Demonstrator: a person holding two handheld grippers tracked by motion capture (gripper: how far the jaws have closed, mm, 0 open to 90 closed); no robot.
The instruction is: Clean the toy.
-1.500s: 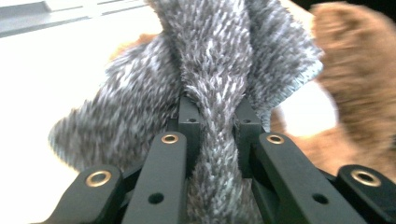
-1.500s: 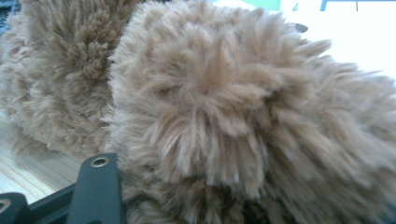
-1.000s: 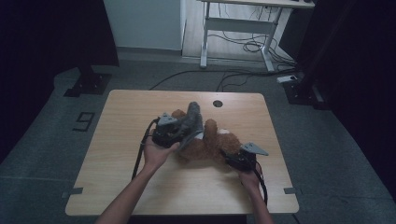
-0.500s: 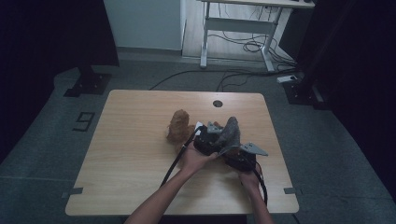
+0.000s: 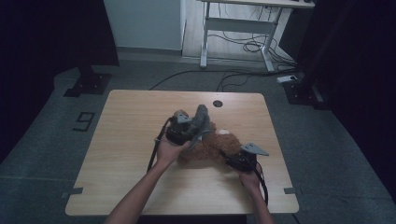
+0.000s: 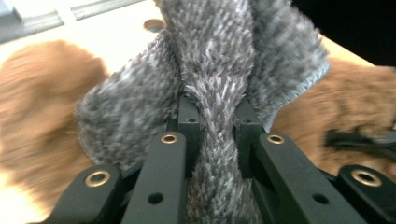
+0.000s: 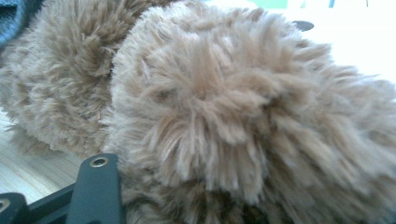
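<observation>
Centrally on the wooden table (image 5: 126, 140), left tongs (image 6: 212, 119) clench grey cloth (image 6: 219, 60); right tongs (image 5: 236, 161) grip teddy (image 5: 212, 149).

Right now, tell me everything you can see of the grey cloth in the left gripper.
The grey cloth is a fuzzy, mottled dark and light grey knit with a stitched edge. A bunched fold is pinched between the jaws of the left gripper, and the rest fans out above them. In the high view it stands up over the brown plush toy, near the table's middle. Whether it touches the toy is unclear.
</observation>
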